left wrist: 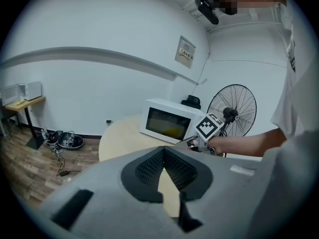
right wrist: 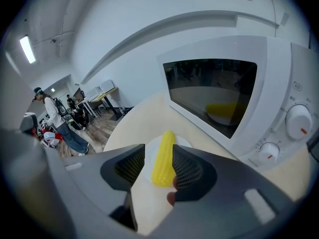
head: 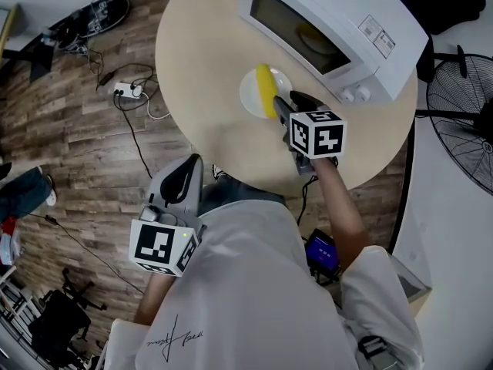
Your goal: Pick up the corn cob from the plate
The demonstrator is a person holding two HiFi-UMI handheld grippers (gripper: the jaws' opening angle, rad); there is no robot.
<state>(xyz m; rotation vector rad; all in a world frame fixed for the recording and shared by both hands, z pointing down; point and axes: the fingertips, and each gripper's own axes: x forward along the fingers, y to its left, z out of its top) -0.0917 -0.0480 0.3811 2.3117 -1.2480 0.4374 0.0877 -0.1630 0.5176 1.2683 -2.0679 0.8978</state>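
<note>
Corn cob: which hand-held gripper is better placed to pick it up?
Right. The right hand-held gripper straddles the corn cob on the plate, jaws apart; the left hand-held gripper is shut, away from it.

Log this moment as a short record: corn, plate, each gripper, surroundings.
corn cob: yellow, lying on the white plate
plate: on the round table, in front of the microwave
right gripper: jaws apart, astride the corn cob's near end, not yet squeezing
left gripper: jaws together, empty, held back beside the person's body
microwave: door closed, something yellow inside
</note>
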